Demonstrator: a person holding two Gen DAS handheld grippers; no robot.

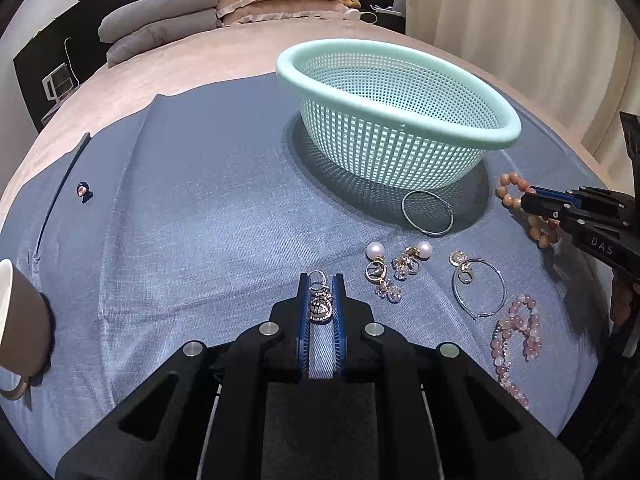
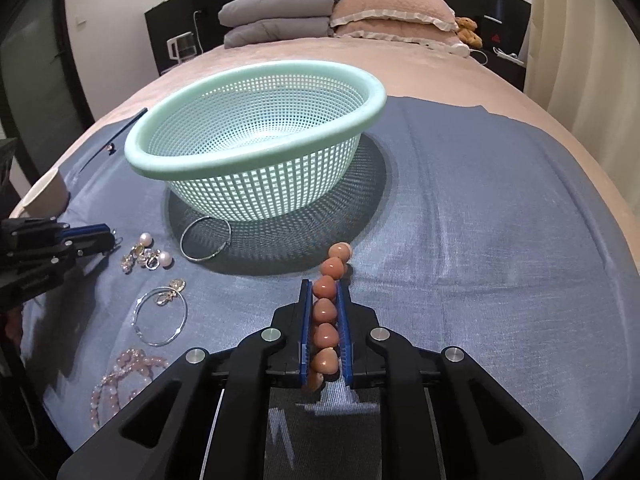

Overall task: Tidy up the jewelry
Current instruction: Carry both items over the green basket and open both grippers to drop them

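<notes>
**Both grippers closed on jewelry, basket empty**

Your left gripper (image 1: 321, 280) is nearly closed on a rhinestone charm (image 1: 320, 307) at lower centre of the left wrist view, pads pressing its sides above the blue cloth (image 1: 192, 208). Your right gripper (image 2: 325, 286) is clamped on a strand of peach beads (image 2: 325, 314) at lower centre of its view. The mint basket (image 2: 256, 160) sits upper centre, nothing visible inside. Pearl earrings (image 1: 396, 262), two hoops and a pink bead bracelet (image 1: 516, 332) lie loose on the cloth, lower right in the left wrist view.
</notes>
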